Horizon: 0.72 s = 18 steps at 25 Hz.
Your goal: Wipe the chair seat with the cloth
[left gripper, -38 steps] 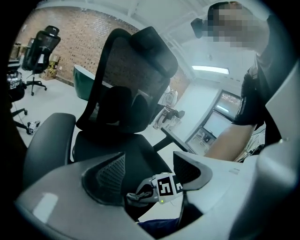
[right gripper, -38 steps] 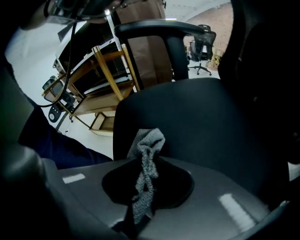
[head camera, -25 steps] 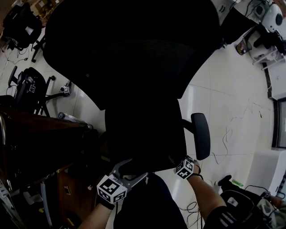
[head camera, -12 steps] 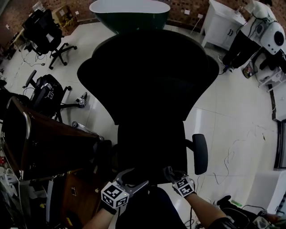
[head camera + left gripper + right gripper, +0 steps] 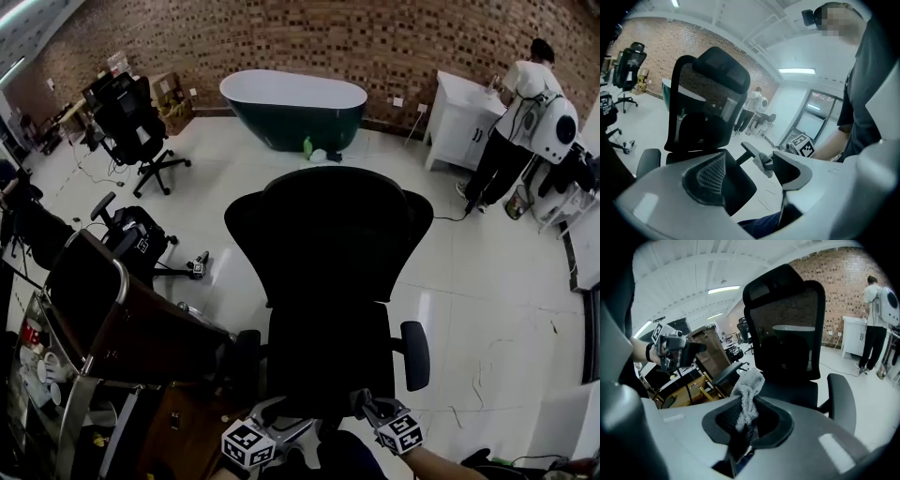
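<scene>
Chair seat [image 5: 328, 361]: surface detail lost in black.
Cloth [image 5: 749, 383]: lower end hidden inside clamped right tongs [image 5: 749, 422].
Desk [image 5: 159, 328]: cut by left edge, items indistinct.

I see a green bathtub [image 5: 292, 117] against the brick wall [image 5: 281, 42], a white cabinet [image 5: 453, 127] to its right, and another office chair [image 5: 131, 117] to its left.

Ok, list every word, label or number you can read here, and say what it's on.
No readable text anywhere.
Left gripper, its cube: black-and-white marker squares, no letters.
Right gripper, its cube: the same.
Cardboard boxes by the brick wall: any print is too small to read.
</scene>
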Motion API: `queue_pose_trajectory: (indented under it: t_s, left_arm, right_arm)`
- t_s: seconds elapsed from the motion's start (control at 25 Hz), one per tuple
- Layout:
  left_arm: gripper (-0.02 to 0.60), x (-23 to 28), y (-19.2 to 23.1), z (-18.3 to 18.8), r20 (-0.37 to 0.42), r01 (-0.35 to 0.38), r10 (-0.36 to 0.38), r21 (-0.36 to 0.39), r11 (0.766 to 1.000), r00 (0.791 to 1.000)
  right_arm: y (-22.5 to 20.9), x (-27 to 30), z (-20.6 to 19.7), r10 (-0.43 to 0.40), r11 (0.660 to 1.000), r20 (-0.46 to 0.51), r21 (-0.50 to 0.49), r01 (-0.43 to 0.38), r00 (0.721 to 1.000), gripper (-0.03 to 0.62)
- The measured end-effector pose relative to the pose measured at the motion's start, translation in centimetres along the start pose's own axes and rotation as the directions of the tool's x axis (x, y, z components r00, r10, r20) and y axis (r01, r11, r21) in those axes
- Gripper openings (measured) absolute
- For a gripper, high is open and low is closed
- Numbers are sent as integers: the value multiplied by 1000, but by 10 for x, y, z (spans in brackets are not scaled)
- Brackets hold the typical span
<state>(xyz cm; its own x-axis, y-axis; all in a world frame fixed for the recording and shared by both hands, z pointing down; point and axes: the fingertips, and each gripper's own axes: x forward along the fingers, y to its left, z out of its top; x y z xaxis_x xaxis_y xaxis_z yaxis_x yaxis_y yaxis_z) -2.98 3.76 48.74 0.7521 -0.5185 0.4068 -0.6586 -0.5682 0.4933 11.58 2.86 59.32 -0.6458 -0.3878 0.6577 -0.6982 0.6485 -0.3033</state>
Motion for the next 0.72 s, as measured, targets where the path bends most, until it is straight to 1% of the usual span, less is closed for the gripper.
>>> queue_pose_trajectory:
  t_s: [0.12, 0.2, 0.28, 0.36, 0.56, 0.64, 0.72]
  left_arm:
    - [341, -26, -22, -11, 5, 21, -21, 46, 999, 1000]
    - [341, -50, -35, -19, 21, 27, -29, 67, 997, 999]
    - [341, -76, -49, -26, 40, 31, -34, 90, 995, 999]
    - [341, -103, -66, -33, 60, 35, -42, 114, 993, 997]
    - [339, -173, -108, -63, 92, 44, -61, 178, 983, 994]
    - [339, -191, -123, -71, 96, 58, -78, 198, 979, 992]
    - [339, -200, -140, -75, 100, 77, -100, 208, 975, 990]
  right_arm:
    - [25, -25, 10, -22, 998, 79, 64, 17, 997, 48]
    - [44, -42, 18, -51, 995, 151, 97, 37, 987, 48]
    - [62, -62, 28, -91, 989, 230, 138, 61, 969, 48]
    - [85, -86, 34, -116, 983, 295, 170, 67, 948, 48]
    - [161, -145, 33, -129, 979, 417, 196, 49, 900, 48]
    - [187, -166, 32, -134, 978, 454, 205, 43, 881, 48]
    - [211, -186, 30, -123, 980, 476, 197, 32, 871, 48]
